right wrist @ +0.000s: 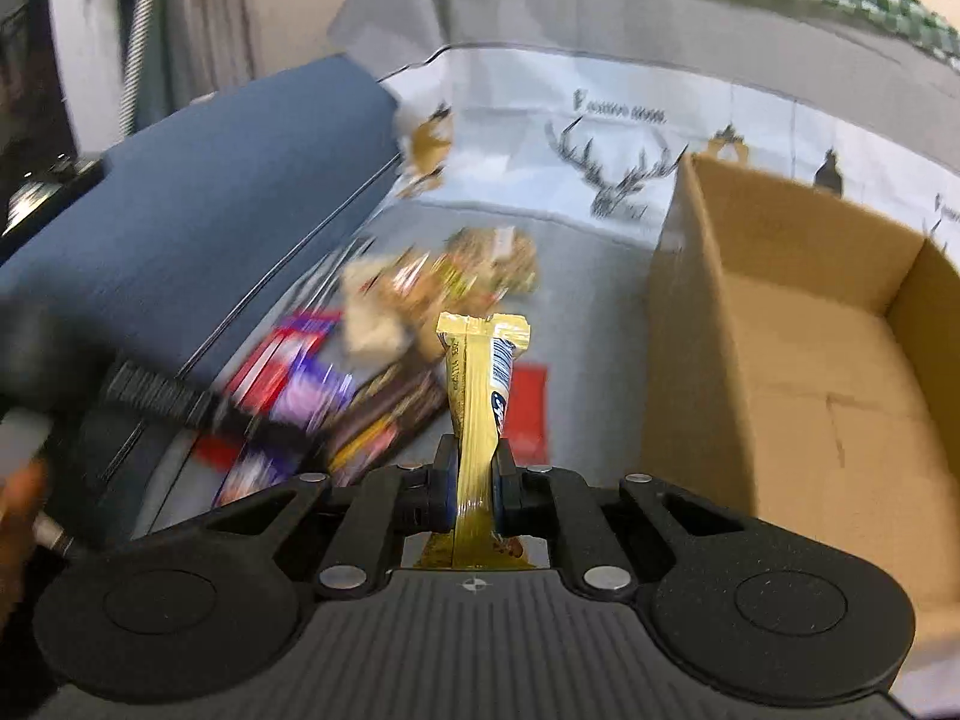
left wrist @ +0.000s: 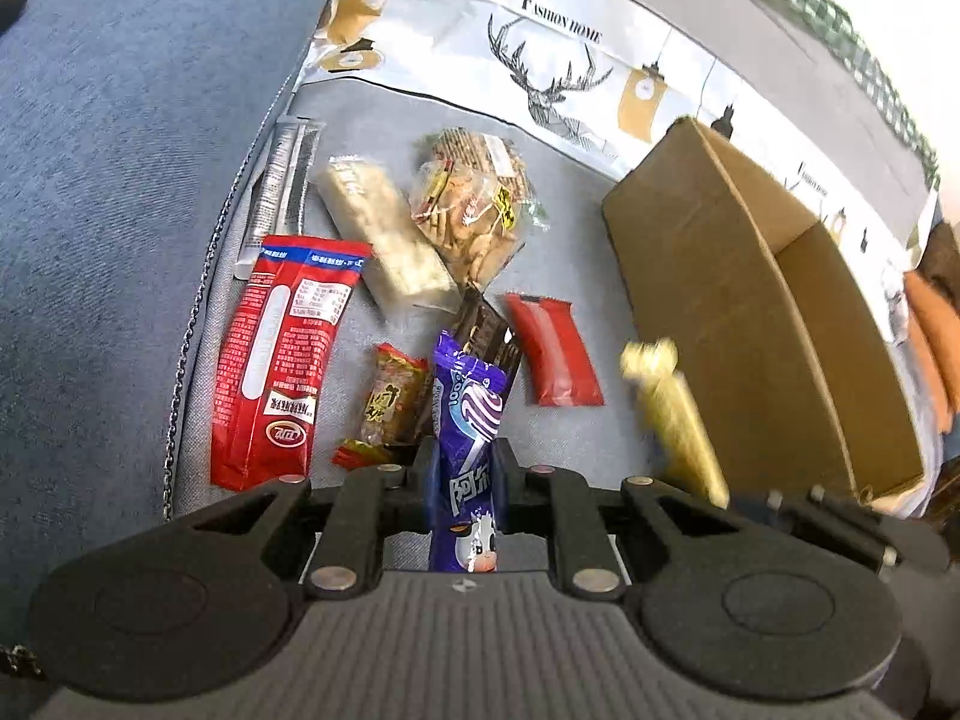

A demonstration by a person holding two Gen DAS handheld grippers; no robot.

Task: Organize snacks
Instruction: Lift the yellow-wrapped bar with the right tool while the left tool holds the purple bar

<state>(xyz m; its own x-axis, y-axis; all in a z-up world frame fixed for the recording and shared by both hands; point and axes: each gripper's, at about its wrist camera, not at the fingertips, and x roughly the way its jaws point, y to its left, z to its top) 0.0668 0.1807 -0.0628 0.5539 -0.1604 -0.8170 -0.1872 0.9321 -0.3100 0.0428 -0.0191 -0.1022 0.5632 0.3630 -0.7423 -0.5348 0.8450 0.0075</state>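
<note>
The left hand-held gripper (left wrist: 465,468) was closed on a purple lollipop packet (left wrist: 467,420), just above the other snacks lying on the grey sofa seat (left wrist: 600,240). The right hand-held gripper (right wrist: 474,480) pinched a gold snack bar (right wrist: 480,384) beside the open cardboard box (right wrist: 780,360), left of its wall.

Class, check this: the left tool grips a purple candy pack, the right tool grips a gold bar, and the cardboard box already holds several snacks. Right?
Not quite. The box is empty in the right wrist view. The left tool does grip the purple pack, and the right tool the gold bar.
</note>
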